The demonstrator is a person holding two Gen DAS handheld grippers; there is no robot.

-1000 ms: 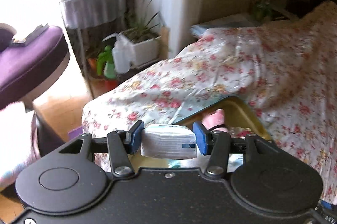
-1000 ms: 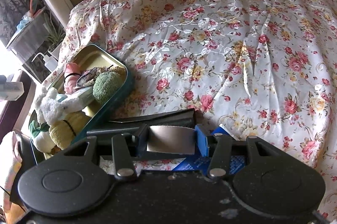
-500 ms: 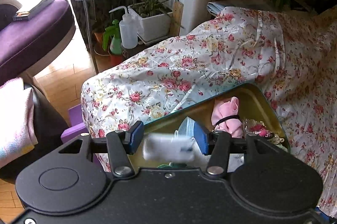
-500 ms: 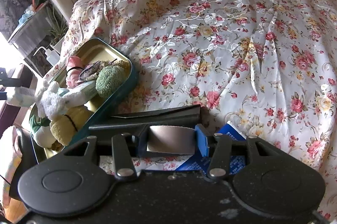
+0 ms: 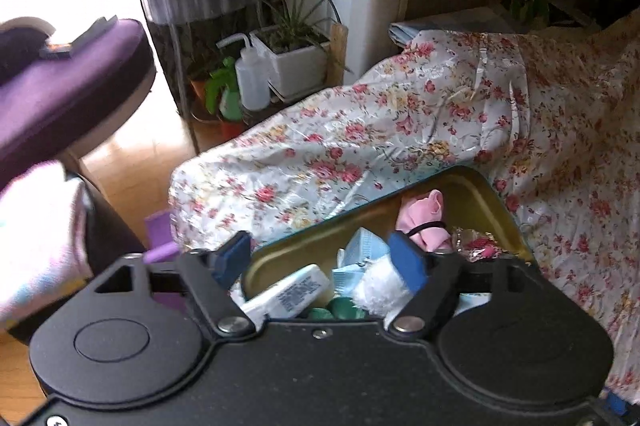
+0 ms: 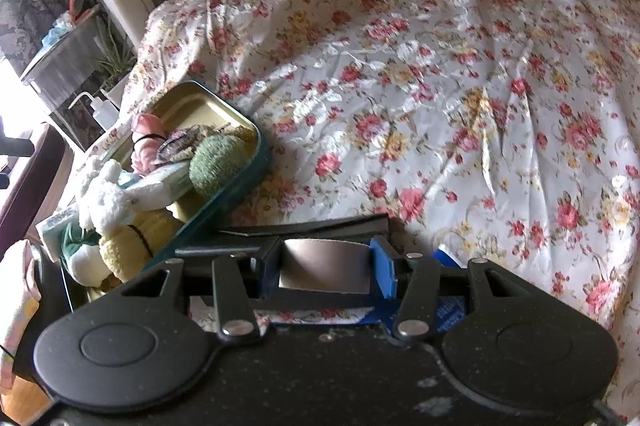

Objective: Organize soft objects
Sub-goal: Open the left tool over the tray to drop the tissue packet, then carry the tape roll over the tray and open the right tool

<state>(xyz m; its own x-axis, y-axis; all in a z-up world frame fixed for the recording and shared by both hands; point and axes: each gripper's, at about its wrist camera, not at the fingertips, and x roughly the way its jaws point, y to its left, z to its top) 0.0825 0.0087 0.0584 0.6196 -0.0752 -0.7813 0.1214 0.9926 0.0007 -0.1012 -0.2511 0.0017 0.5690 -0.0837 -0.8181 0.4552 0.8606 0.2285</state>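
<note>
The left gripper, jaws just opened wide, drops the tissue pack into the tin tray beneath it; next it likely withdraws.

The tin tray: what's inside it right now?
Inside the tin tray: pink cloth, green ball, white plush, tissue pack, yellow plush. Anything beneath them is covered.

A floral cloth is lying rumpled across the surface, catching window light. Beyond its edge, a white planter is holding a spiky green plant, with a white squeeze bottle standing just beside it. A purple seat is sitting at the left (something dark and flat is resting on it), over wooden floor.
</note>
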